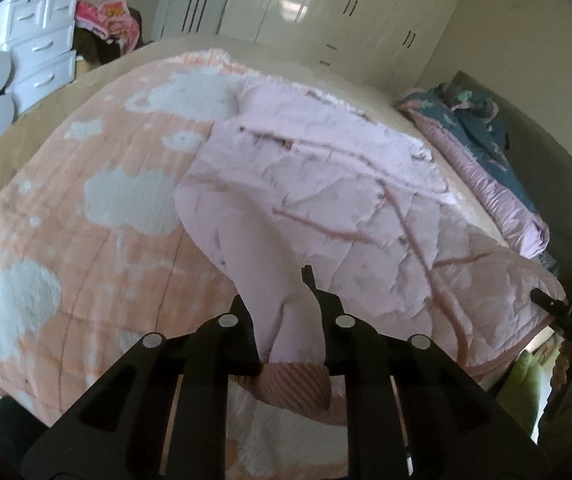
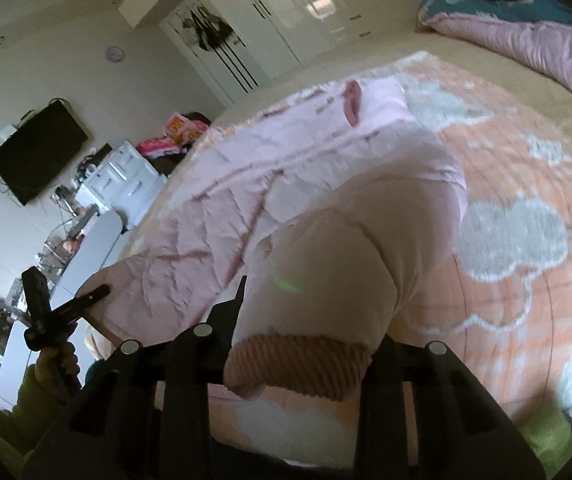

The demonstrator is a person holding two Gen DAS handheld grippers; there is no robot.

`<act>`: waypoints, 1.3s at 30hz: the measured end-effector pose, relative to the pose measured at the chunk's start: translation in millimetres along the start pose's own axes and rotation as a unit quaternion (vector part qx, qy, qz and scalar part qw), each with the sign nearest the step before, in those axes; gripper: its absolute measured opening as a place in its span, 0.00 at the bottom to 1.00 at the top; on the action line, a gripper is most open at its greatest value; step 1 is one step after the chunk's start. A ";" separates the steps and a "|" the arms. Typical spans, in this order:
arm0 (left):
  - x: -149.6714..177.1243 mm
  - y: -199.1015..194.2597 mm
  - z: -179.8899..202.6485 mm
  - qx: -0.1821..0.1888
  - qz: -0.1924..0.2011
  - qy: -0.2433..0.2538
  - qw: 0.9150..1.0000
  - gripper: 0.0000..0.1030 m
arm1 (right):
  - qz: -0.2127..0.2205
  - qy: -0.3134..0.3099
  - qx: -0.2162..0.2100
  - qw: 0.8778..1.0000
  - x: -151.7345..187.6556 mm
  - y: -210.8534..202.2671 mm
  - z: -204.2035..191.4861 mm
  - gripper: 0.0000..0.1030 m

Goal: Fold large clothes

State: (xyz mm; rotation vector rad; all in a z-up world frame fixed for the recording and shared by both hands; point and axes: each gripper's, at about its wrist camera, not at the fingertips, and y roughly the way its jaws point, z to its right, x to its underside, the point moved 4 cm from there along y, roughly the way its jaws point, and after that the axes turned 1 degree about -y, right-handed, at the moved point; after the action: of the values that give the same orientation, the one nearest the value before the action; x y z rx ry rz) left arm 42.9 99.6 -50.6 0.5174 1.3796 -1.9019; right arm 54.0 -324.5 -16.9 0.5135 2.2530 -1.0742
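Note:
A pale pink quilted jacket (image 1: 325,168) lies spread on the bed. In the left wrist view my left gripper (image 1: 282,304) is shut on one sleeve (image 1: 270,248) just above its ribbed cuff (image 1: 297,388), and the sleeve is lifted off the blanket. In the right wrist view my right gripper (image 2: 309,320) is shut on the other sleeve (image 2: 345,248), whose ribbed cuff (image 2: 297,364) hangs over the jaws and hides the right finger. The same jacket (image 2: 246,168) stretches away behind it. Each view also shows the other gripper at its edge, held in a hand.
A peach blanket with white clouds (image 1: 66,240) covers the bed. A folded teal and pink quilt (image 1: 485,152) lies at the bed's far side. White wardrobes (image 1: 325,0) and a white chest of drawers (image 1: 42,40) stand beyond. A dark screen (image 2: 38,156) hangs on the wall.

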 end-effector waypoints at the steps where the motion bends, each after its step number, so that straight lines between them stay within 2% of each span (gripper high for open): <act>1: -4.8 -1.8 2.8 0.003 0.004 0.001 1.000 0.07 | 0.003 0.000 -0.003 1.000 -4.2 -0.5 -2.0 0.29; 12: -51.8 -11.6 17.4 0.005 0.033 0.020 0.999 0.07 | 0.047 -0.023 -0.005 0.999 -53.1 -16.4 -19.0 0.28; 26: -110.3 -10.5 41.8 0.014 0.050 0.034 0.998 0.07 | 0.068 -0.033 -0.003 0.997 -101.5 -16.3 -27.9 0.28; 39: -151.2 -6.3 63.2 0.013 0.070 0.050 0.996 0.07 | 0.087 -0.036 -0.007 0.996 -135.4 -18.0 -27.3 0.28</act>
State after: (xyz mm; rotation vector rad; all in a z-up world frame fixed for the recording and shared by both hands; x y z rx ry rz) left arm 143.6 89.4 78.3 0.7128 1.3469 -1.8041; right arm 136.9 -325.8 95.0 0.6415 2.1087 -0.9734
